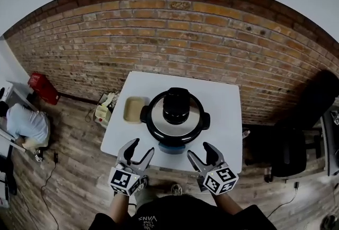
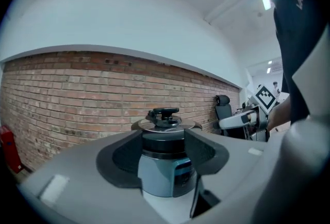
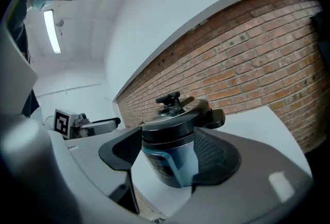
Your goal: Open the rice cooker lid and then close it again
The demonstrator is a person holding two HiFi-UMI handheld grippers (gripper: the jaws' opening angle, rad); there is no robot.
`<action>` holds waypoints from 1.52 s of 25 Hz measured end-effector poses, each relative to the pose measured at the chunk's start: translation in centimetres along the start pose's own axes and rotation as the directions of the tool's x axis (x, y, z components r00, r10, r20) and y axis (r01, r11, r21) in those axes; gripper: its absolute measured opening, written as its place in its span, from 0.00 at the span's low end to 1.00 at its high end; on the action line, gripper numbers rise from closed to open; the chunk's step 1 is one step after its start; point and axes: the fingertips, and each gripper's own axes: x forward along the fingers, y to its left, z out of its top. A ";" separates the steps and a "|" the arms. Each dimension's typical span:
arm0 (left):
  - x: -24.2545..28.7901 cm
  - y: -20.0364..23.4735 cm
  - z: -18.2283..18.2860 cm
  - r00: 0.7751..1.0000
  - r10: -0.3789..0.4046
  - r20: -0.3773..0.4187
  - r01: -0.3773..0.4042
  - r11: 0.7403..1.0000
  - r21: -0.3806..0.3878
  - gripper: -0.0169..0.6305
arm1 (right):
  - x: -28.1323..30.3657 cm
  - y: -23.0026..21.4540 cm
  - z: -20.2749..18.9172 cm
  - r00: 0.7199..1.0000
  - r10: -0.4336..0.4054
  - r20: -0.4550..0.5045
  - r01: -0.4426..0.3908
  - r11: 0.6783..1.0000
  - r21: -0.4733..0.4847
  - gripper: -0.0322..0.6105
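Observation:
The rice cooker (image 1: 175, 117) stands in the middle of the white table (image 1: 225, 117), its steel lid (image 1: 159, 117) shut under a black knob (image 1: 176, 105). My left gripper (image 1: 142, 147) and right gripper (image 1: 198, 149) hover at the table's near edge, just short of the cooker, one on each side of its blue-grey front. Both are open with nothing between the fingers. In the left gripper view the cooker (image 2: 164, 166) shows between the open pads (image 2: 121, 158), apart from them. The right gripper view frames the cooker (image 3: 172, 161) and its lid (image 3: 178, 117) the same way.
A tan tray (image 1: 135, 109) lies on the table left of the cooker. A brick wall (image 1: 175, 38) runs behind. A white device with cables (image 1: 106, 108) and a red case (image 1: 43, 87) are on the floor at left, near a person (image 1: 26, 124). A black chair (image 1: 296, 144) stands right.

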 end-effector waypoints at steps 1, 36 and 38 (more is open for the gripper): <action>0.8 0.5 0.2 1.000 -0.023 0.006 0.023 1.000 -0.012 0.38 | 0.1 0.0 0.1 1.000 -0.017 0.005 0.017 1.000 -0.001 0.53; 17.5 -2.4 3.7 0.536 -0.803 -0.262 0.844 0.518 0.140 0.48 | -1.6 2.5 -1.3 0.779 -0.599 0.185 0.568 0.799 0.197 0.52; 17.7 -3.2 3.5 0.505 -0.816 -0.281 0.863 0.487 0.134 0.48 | -2.5 2.4 -1.4 0.761 -0.620 0.189 0.588 0.783 0.204 0.52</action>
